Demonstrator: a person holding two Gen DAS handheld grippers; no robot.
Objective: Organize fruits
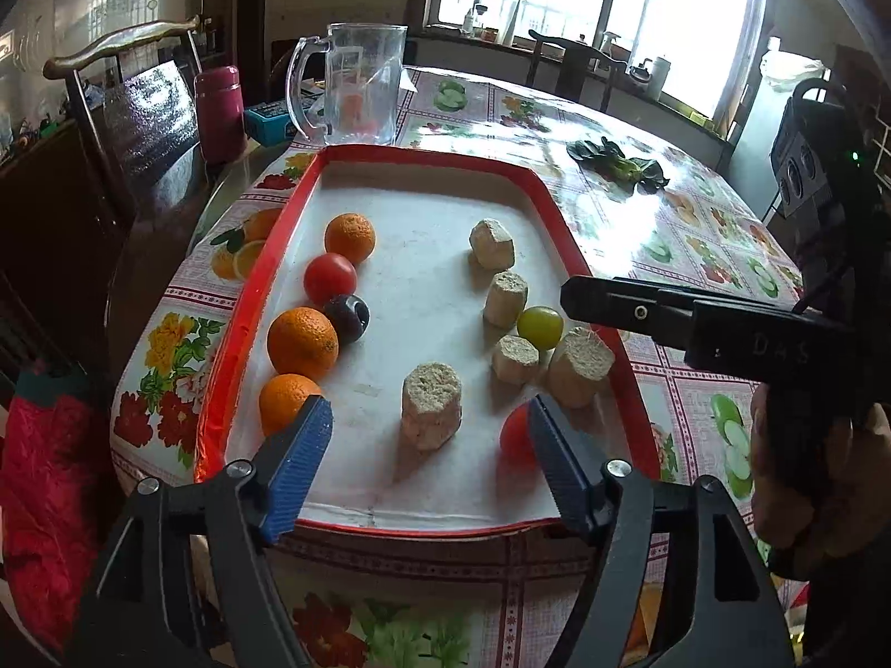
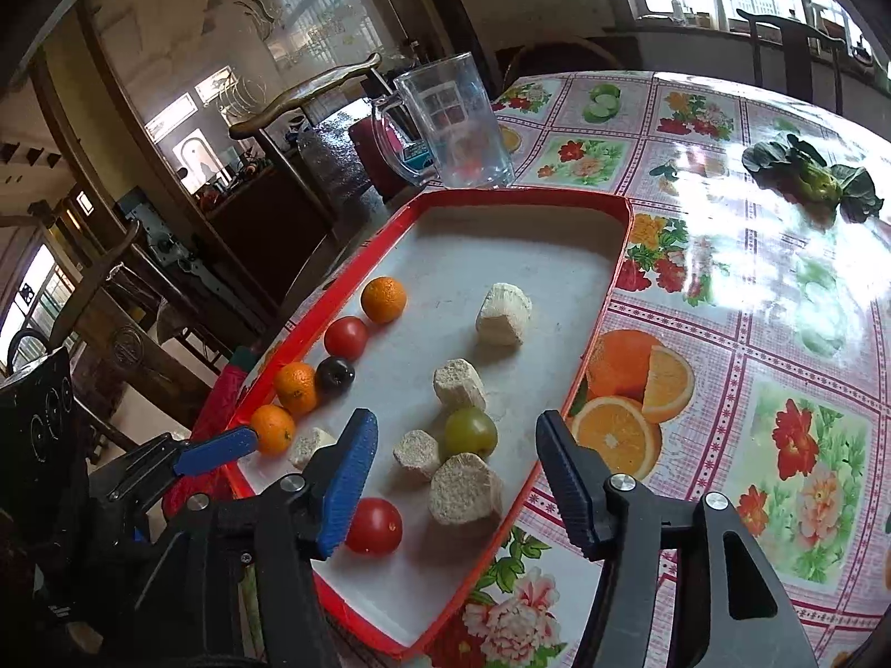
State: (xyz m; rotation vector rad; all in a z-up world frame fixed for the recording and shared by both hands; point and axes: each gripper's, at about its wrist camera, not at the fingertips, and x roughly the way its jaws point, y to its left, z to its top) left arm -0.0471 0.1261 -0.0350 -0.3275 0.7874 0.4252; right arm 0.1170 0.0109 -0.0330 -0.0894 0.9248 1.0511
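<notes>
The left gripper (image 1: 429, 434) has its jaws wide apart, and nothing is between them. Its blue pads (image 1: 303, 462) hang over the near end of the tray (image 1: 250, 300). Just past the jaws stands a pale chunk (image 1: 431, 412). A tomato (image 1: 515, 434) peeks out from behind the right pad.

The right gripper (image 2: 454, 479) also has its jaws apart and holds nothing. Below its jaws lie a big pale chunk (image 2: 465, 490) and the same tomato, which sits by its blue pad (image 2: 345, 484). A green grape (image 2: 470, 433) rests just past the big chunk and touches a smaller chunk (image 2: 416, 455). In the left view a hand (image 1: 802, 479) holds the right gripper from the side.

The tray is red with a white floor. It sits on a table (image 2: 752, 334) with a flower and fruit cloth. The fruits lie in a line along the tray's left side: three oranges (image 1: 302, 342), a second tomato (image 1: 329, 277) and a dark plum (image 1: 348, 317). The plum touches the middle orange. The pale chunks sit on the right side of the tray, well apart from that line.

A clear jug (image 1: 356, 89) stands just past the far end of the tray. Some green leaves (image 1: 621, 164) lie on the table, far to the right.
</notes>
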